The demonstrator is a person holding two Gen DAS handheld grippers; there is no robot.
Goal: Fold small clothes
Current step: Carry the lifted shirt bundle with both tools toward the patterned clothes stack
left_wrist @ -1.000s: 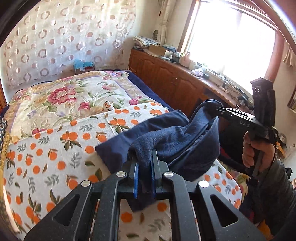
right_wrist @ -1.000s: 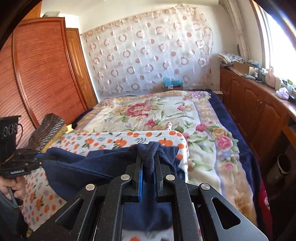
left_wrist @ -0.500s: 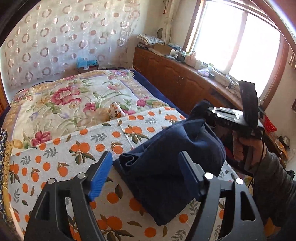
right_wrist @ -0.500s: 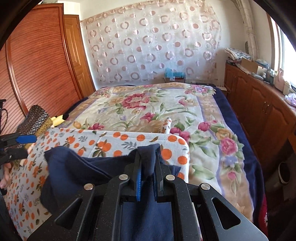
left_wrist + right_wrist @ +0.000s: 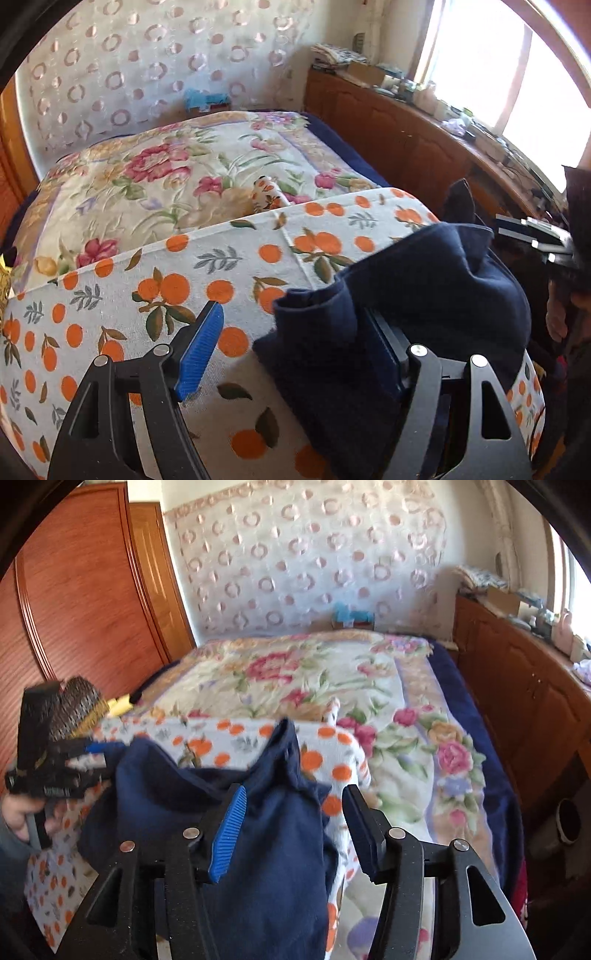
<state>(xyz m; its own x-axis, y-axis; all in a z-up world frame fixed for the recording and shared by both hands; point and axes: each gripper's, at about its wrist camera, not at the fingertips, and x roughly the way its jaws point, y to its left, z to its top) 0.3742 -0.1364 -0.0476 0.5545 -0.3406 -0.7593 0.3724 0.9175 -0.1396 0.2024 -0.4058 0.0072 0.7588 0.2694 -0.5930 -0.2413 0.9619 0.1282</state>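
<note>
1. Both two-finger tongs stand apart, with nothing clamped between the pads.
2. On the left gripper (image 5: 291, 350), the jaws have just been opening; its blue ribbed pad (image 5: 199, 350) hangs over the cover, and the other finger lies against the edge of the garment without pinching it.
3. On the right gripper (image 5: 295, 834), the jaws have just been opening too; a raised fold of the garment sits between its fingers, touching the blue pad side, clear of the black finger (image 5: 360, 830).
4. That dark navy soft fabric garment (image 5: 424, 295) lies bunched in a loose heap on the white cloth cover printed with oranges and green leaves (image 5: 147, 288), near its right-hand edge in the left wrist view.
5. Beyond the orange-print cover spreads a cream floral bedspread (image 5: 155, 184).
6. Along the bed's side runs a brown wooden cabinet (image 5: 399, 136) under a bright window.
7. A hand (image 5: 22, 812) holds the left gripper's grip in the right wrist view.
</note>
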